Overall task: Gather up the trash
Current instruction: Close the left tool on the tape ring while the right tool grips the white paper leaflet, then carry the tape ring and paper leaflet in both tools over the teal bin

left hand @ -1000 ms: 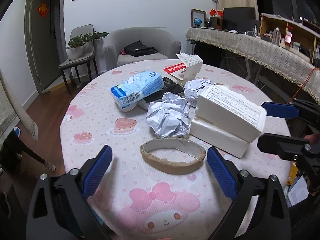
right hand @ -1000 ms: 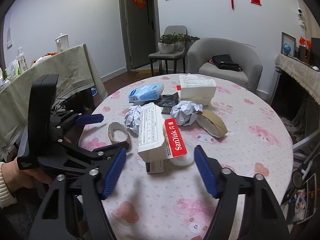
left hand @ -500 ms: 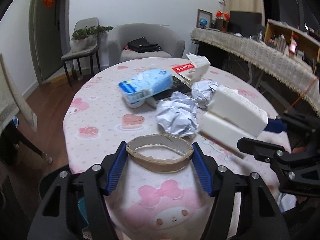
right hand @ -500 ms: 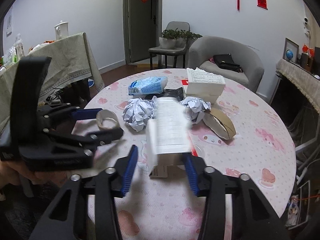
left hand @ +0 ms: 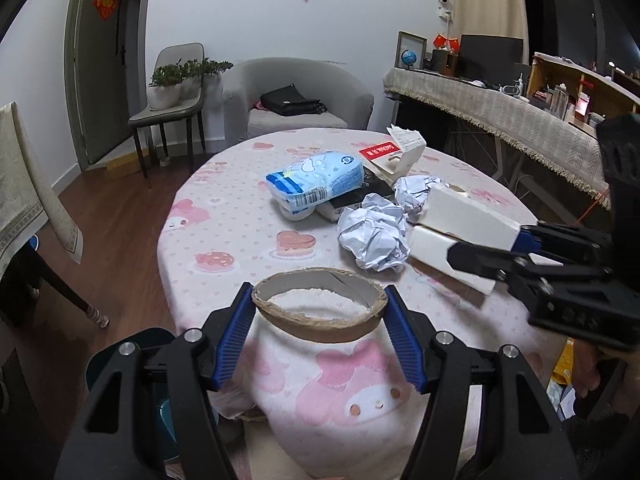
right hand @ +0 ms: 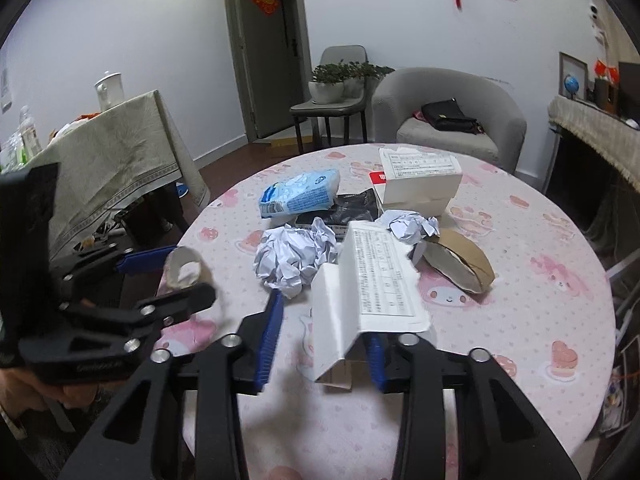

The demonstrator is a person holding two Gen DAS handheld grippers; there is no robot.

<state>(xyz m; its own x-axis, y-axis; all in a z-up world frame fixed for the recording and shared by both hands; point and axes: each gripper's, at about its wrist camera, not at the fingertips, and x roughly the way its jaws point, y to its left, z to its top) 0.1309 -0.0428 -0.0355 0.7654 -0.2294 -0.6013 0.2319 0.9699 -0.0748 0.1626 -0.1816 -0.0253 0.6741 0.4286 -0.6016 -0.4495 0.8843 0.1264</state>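
My left gripper [left hand: 318,296] is shut on a brown cardboard ring [left hand: 320,326] at the near edge of the round pink table [left hand: 224,240]; the right wrist view shows the same gripper [right hand: 176,276] and ring [right hand: 184,272]. My right gripper [right hand: 326,320] is closing around a white printed box [right hand: 372,280] that stands tipped up between its jaws. Its left pad stands a little off the box. Two crumpled paper balls [right hand: 296,256] [right hand: 410,226], a blue tissue pack [right hand: 300,192], a second white box [right hand: 420,178] and another cardboard ring [right hand: 456,264] lie beyond.
A black packet [right hand: 356,206] lies under the tissue pack. A cloth-covered side table [right hand: 120,152] stands left, a chair with plants [right hand: 340,88] and a grey armchair [right hand: 448,120] behind, a long counter [left hand: 500,112] right. A dark teal container [left hand: 167,420] shows below the table edge.
My left gripper closed on the cardboard ring and drew it to the table's near edge. My right gripper's jaws narrowed around the white box, which tipped up.
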